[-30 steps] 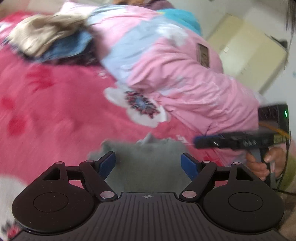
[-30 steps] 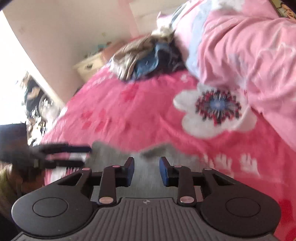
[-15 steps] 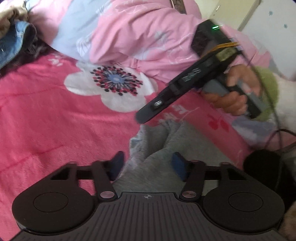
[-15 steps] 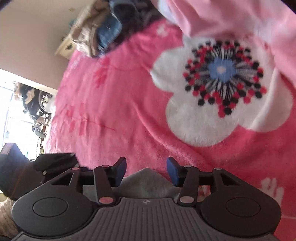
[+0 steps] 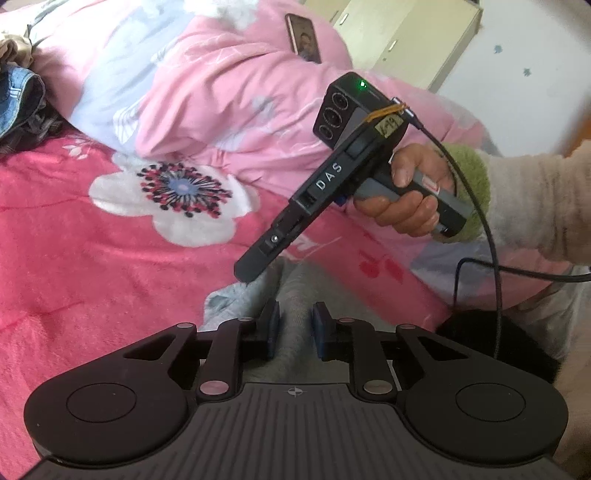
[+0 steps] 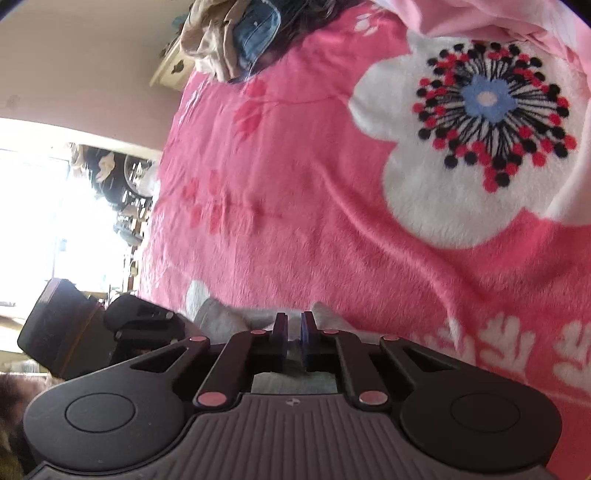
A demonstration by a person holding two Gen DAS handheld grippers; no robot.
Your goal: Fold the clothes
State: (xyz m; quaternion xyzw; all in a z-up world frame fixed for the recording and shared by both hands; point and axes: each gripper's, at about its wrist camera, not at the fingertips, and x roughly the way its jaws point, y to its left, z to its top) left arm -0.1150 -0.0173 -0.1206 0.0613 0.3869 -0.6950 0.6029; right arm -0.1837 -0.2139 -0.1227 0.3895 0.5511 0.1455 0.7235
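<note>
Pink fleece blanket point(image 5: 92, 280) with a large white flower print point(image 6: 476, 147) covers the bed where a grey garment point(image 5: 295, 291) lies bunched at the near edge, both grippers on it.

Left gripper point(image 5: 294, 330) has its blue-padded fingers narrowed around a raised fold of the grey cloth; right gripper point(image 6: 293, 338) has its fingers nearly together, pinching a thin ridge of the same garment. A hand point(image 5: 406, 195) in a green-cuffed, cream sleeve holds the right tool's handle. Behind, a rumpled pink quilt point(image 5: 221, 92) carries a phone point(image 5: 303, 37); a heap of denim and beige clothes point(image 6: 236, 33) sits at the far end. A cream cabinet point(image 5: 417, 40) stands by the wall.
</note>
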